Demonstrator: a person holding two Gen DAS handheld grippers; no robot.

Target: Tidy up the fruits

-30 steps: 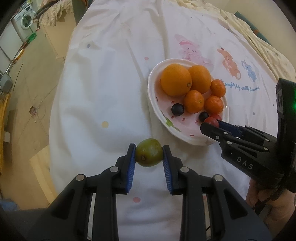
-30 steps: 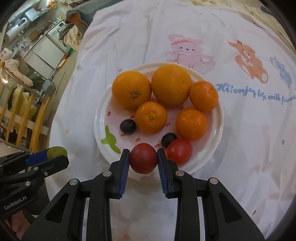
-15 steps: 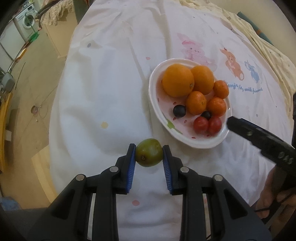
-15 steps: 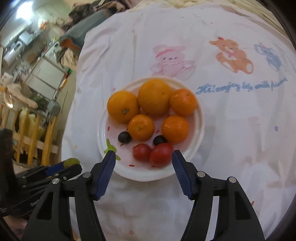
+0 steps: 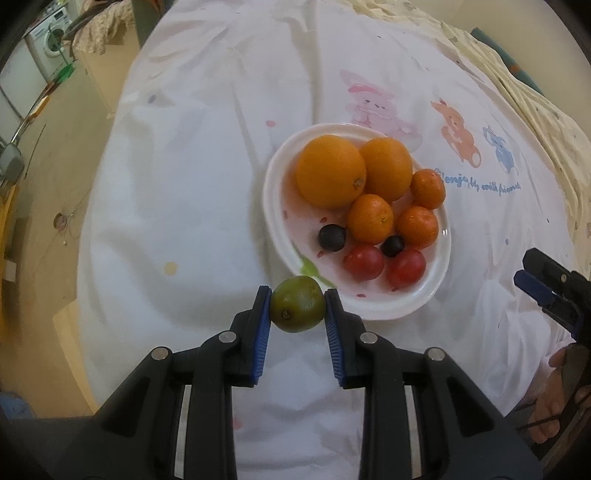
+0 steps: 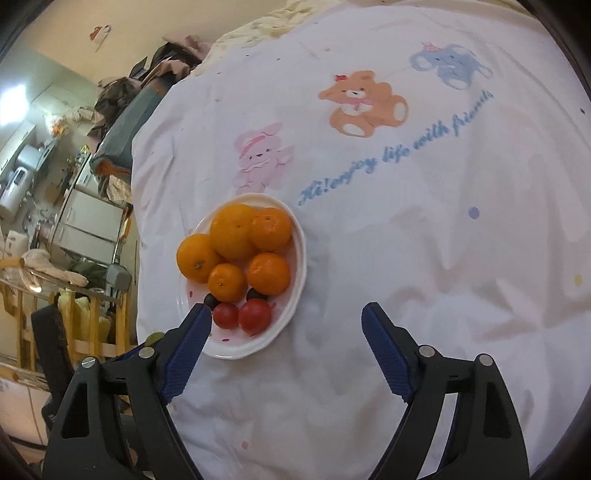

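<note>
Two grippers: both in view, one loaded, one empty
L gripper (image 5: 297, 306): clamped on green fruit (image 5: 297, 303), blue pads pressing both sides; fruit held above the cloth just near of plate's near-left rim
R gripper (image 6: 286, 325): jaws have just been opening, now spread wide, nothing btwn them; only cloth under the gap; its left finger overlaps plate's near edge in right wrist view
R gripper from left wrist view: blue-tipped fingers (image 5: 535, 284) at far right edge, well right of plate, a hand (image 5: 554, 398) below it
Plate (image 5: 273, 206): white, oval-looking, printed w/ small spots + green mark near rim; sits on cloth, centre of table
Plate contents: 2 big oranges (image 5: 330, 170) on far side, touching each other; 3 small mandarins (image 5: 370, 219) right/near of them; 2 dark round berries (image 5: 332, 237); 2 red tomatoes (image 5: 364, 262) side by side at near rim
Tomatoes vs R gripper: lying on plate, free of the jaws, pads not touching them
Cloth (image 6: 424, 258): white, wrinkled, cartoon animals + blue script text on far/right part
Background: washing machine (image 5: 50, 27) far left, wooden floor (image 5: 44, 147) left of table
</note>
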